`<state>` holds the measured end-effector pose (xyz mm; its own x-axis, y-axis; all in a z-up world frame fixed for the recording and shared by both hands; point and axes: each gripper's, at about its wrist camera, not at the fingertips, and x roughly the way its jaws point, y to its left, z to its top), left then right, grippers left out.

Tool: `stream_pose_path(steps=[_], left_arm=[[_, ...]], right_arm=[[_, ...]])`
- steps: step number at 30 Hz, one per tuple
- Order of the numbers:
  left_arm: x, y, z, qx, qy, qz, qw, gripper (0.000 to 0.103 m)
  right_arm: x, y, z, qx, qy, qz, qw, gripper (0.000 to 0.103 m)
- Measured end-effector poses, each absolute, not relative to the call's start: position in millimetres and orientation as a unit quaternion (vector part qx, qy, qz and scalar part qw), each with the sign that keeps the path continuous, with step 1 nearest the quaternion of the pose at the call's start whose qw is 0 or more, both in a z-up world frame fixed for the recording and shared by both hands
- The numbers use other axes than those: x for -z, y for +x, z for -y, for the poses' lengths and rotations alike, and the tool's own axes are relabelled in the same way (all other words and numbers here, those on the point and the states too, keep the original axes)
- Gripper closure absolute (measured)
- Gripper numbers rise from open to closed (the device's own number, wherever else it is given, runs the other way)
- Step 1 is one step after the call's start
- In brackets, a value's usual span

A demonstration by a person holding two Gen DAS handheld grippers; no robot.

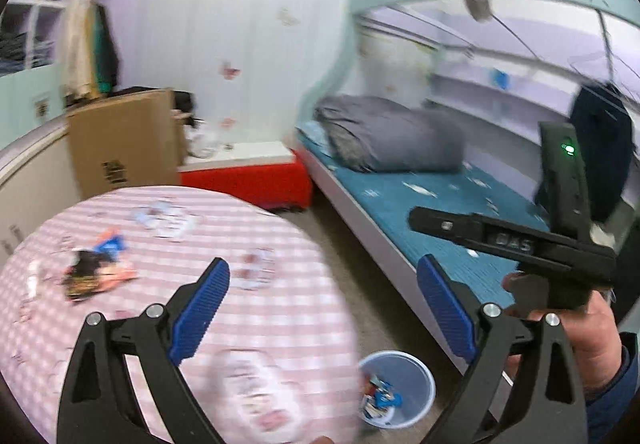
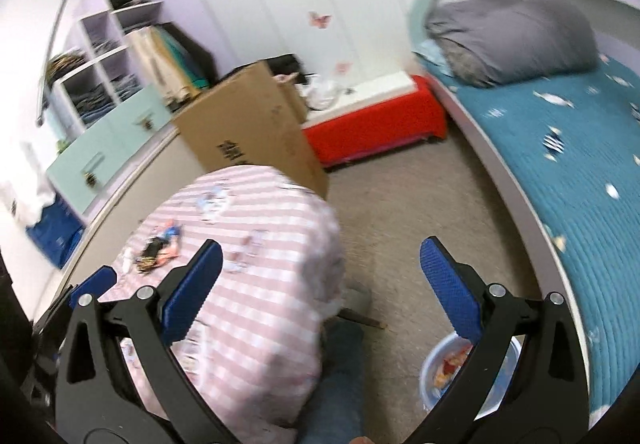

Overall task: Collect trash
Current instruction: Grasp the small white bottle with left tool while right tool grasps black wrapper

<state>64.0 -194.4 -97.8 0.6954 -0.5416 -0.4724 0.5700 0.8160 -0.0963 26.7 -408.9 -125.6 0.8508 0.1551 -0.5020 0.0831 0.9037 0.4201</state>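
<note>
My left gripper [image 1: 323, 296] has its blue fingers [image 1: 199, 308] spread wide apart with nothing between them. Beyond my left finger lies the round surface [image 1: 168, 240] in its pink checked cloth, and on it, ahead and to the left of that finger, sits a small heap of crumpled wrappers [image 1: 94, 270], black, orange and blue; the blur keeps me from telling them apart. Low between my fingers, on the carpet just beside the surface, stands the pale blue bin [image 1: 400, 388] with coloured scraps already inside. To the right of my right finger I see my other hand [image 1: 588, 336] holding the black tool.

My right gripper [image 2: 320, 276] is likewise open and empty. The same wrappers [image 2: 158, 250] lie on the surface [image 2: 256, 284] just left of its left finger, and the bin [image 2: 436, 372] sits partly hidden behind its right finger. Farther ahead stand a cardboard box [image 2: 256, 124] and a red bench [image 2: 372, 128], with the bed [image 2: 560, 148] to the right.
</note>
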Motion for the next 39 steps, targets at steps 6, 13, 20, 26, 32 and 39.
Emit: stream_pose_path(steps=[6,13,20,26,32,39], left_arm=[[79,86,122,0.220,0.002,-0.232,0.948,0.010],[74,123,31,0.101,-0.024,-0.244,0.964,0.010],[101,176,-42,-0.005,-0.019,-0.301,0.953,0.010],[133,221,-72,-0.030,-0.008,-0.346,0.938,0.010],[149,253,-75,-0.036,0.011,-0.356,0.934,0.010],[166,273,-75,-0.031,0.006,-0.394,0.919,0.011]], right_arm=[[99,61,346,-0.072,0.177,-0.271,0.943,0.006],[104,118,264,-0.143,0.140,-0.304,0.931,0.006],[131,176,177,-0.201,0.090,-0.358,0.907,0.006],[149,220,125,-0.227,0.059,-0.392,0.890,0.023],[175,248,96,-0.228,0.033,-0.422,0.877,0.053],[186,244,98,-0.276,0.061,-0.409,0.868,0.078]])
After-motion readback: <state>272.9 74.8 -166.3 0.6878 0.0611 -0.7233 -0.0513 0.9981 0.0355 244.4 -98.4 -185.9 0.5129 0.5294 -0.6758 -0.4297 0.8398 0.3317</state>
